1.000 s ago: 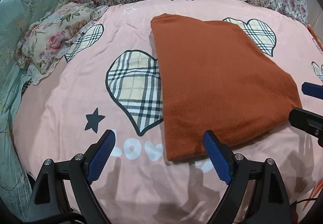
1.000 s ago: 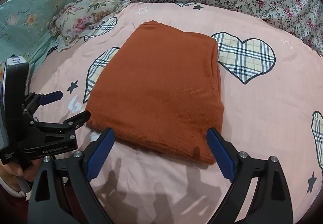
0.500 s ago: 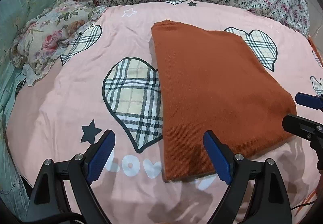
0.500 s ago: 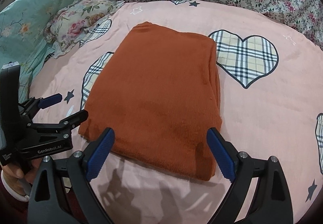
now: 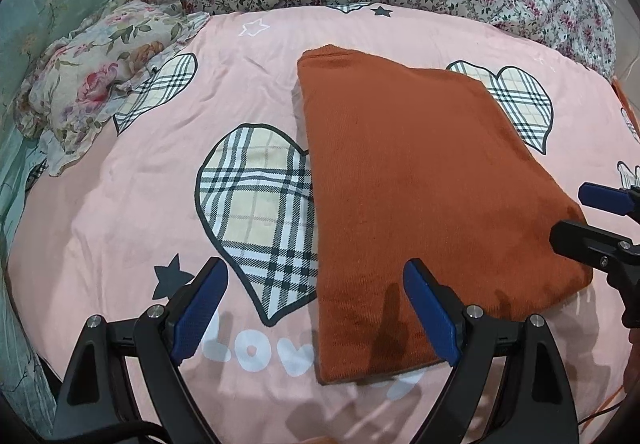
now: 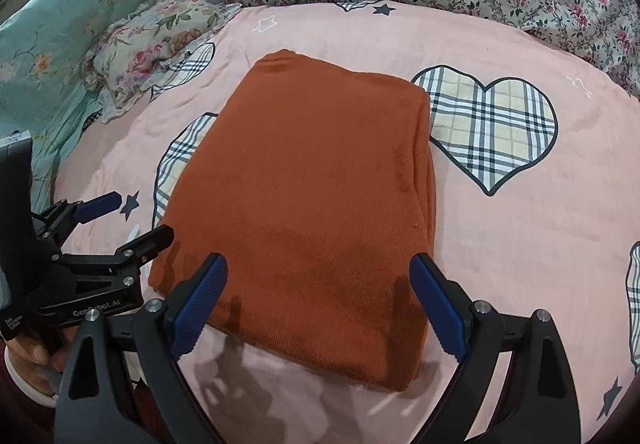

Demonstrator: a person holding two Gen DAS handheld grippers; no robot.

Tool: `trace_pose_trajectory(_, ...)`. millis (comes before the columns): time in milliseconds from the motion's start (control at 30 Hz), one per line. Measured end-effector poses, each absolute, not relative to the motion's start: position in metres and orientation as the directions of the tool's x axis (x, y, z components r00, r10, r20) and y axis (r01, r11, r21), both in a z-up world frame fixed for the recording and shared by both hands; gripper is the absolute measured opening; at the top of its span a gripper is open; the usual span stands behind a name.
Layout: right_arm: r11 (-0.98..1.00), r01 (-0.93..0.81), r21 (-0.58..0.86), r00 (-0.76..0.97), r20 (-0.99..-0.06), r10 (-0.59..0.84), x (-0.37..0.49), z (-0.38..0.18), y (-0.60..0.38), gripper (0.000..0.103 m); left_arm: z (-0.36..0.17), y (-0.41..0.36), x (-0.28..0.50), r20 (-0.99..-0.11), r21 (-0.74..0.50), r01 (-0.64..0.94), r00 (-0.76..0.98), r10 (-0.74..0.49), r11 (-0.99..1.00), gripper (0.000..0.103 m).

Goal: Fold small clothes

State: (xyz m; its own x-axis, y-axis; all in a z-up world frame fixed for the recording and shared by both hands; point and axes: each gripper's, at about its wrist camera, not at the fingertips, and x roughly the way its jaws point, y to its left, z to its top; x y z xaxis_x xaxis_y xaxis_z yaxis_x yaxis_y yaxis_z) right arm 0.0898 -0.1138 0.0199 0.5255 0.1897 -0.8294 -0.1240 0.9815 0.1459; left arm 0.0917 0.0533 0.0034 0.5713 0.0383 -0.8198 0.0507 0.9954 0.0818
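1. You are working over a pink bedspread point(image 6: 500, 284), and the rust-orange garment point(image 6: 312, 184) is lying flat on it between two plaid hearts.
2. The garment is already looking folded into a tidy stacked rectangle, so I judge little is remaining, perhaps one more fold.
3. Your left gripper point(image 5: 316, 308) is hovering at the garment's near-left corner, jaws spread, pinching nothing.
4. Your right gripper point(image 6: 318, 304) is hovering over its near edge, jaws likewise spread and empty.
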Motion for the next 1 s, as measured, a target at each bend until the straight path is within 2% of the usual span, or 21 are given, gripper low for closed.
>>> trace_pose_trajectory(1000, 0.981, -0.106, 0.165, 0.520, -0.831, 0.196, 0.102, 0.012, -0.121, 0.092, 0.001, 0.056, 0.103, -0.813, 0.054, 0.048, 0.582, 0.016, 0.997, 0.090)
